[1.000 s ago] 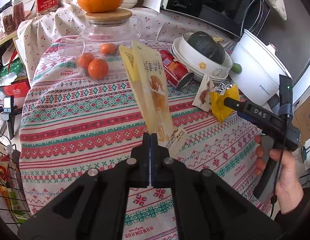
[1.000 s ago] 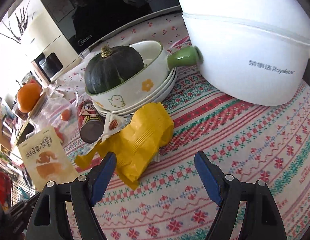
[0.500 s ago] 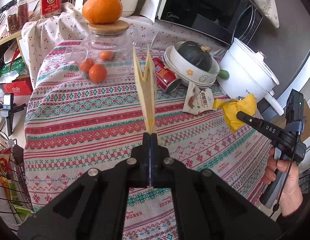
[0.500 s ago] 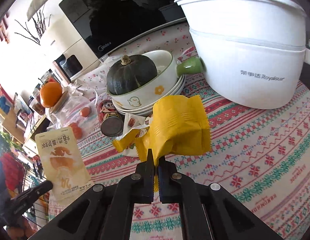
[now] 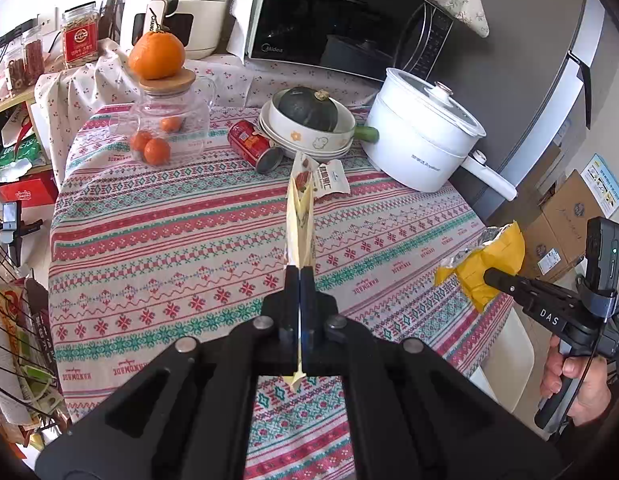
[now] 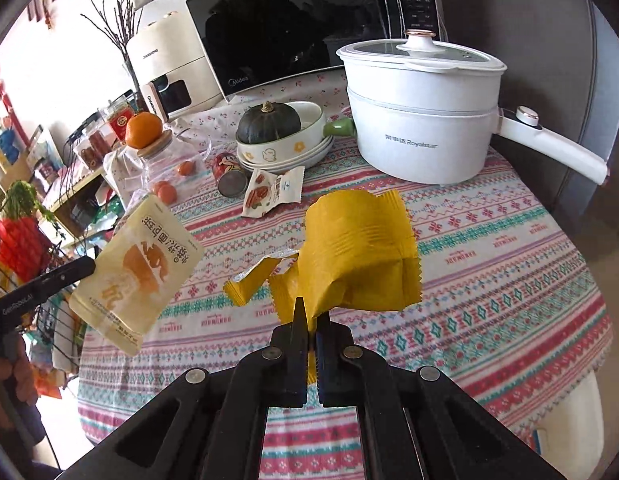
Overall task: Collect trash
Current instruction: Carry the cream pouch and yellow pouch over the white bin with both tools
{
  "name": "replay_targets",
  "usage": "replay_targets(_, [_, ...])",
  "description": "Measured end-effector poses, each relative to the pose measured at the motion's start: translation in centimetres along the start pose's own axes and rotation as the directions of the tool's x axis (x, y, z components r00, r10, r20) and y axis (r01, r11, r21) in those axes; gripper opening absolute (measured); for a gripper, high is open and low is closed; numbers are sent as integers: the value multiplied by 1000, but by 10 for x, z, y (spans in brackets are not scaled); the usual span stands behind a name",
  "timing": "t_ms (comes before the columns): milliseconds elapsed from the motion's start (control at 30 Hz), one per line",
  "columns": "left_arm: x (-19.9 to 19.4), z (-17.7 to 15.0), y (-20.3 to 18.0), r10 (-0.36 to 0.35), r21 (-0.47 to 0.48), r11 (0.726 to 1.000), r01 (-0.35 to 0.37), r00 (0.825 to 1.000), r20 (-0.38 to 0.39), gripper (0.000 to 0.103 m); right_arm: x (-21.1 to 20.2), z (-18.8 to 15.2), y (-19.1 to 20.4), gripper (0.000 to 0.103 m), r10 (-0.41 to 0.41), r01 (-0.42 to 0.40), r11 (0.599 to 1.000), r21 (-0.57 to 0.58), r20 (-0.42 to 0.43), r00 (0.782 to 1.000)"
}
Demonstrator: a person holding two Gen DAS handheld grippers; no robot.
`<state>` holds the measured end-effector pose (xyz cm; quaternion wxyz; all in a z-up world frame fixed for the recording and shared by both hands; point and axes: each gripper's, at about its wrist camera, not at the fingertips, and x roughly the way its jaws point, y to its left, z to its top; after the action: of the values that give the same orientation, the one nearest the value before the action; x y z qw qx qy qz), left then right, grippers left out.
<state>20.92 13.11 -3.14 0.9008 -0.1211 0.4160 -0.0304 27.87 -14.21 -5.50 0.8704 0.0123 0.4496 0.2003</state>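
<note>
left tongs (image 5: 299,280): clamped tight on the bottom edge of a cream snack pouch (image 5: 299,224); pouch held clear of the worktop (image 5: 157,240), seen edge-on, long axis running straight away from the tongs.
right tongs (image 6: 312,320): pinched shut on a crumpled yellow wrapper (image 6: 361,256), lifted off the cloth, torn foil tail trailing to the left.
remaining trash: small white nut packet (image 6: 273,192) lying flat on the worktop, just in front of the tipped red can (image 6: 229,176) and the stacked bowls holding a dark green squash (image 6: 268,124).
deciding relation: packet beyond both loads, directly ahead of the left tongs and up-left of the right; long axis slanting toward the bowls; left hand judged nearer, yet neither free to take it while loaded.
bin: none visible in either view; drop point cannot be told.
left view only: pouch hides part of the packet; right tongs and wrapper hang past the worktop's right edge, above cardboard boxes (image 5: 565,220).
right view only: pouch's printed face, whole packet, white electric pot (image 6: 421,120) behind.
</note>
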Motion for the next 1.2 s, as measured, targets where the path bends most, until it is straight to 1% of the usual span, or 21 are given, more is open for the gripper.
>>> replay_targets(133, [-10,-14,-13,-19,13,1000,19,1000,-2,0,-31,-16,-9,3,-21,21,1000,18,19,1000])
replay_targets(233, [-15,-22,-22,-46,24,999,46,999,-1,0,-46,-28,-17,3,-40,39,998,39,31,999])
replay_targets(333, [-19,-27,-37,-81,60,995,81,997,0,0,-52,-40,-26,3,-63,62,996,64,16,998])
replay_targets(433, [-18,-31,-51,-113,92,989,114,994,-10,0,-56,-51,-38,3,-58,59,994,94,-11,998])
replay_targets(567, [-12,-38,-69,-180,103,977,184,982,-49,0,-58,-61,-56,3,-78,82,991,106,-40,996])
replay_targets(667, [-8,-43,-91,-216,145,963,226,973,-82,0,-62,-70,-74,3,-83,92,985,146,-61,995])
replay_targets(800, [0,-53,-123,-263,195,938,286,956,-132,0,-72,-82,-102,3,-122,133,974,184,-72,990])
replay_targets(900, [6,-61,-147,-301,218,917,333,939,-170,0,-81,-92,-123,3,-157,171,963,207,-81,984])
replay_targets(1033, [11,-69,-185,-353,253,881,400,911,-212,0,-94,-107,-154,3,-188,209,942,263,-102,977])
replay_targets(1200, [18,-77,-236,-423,276,830,485,870,-253,0,-109,-127,-194,3,-233,273,900,341,-155,960])
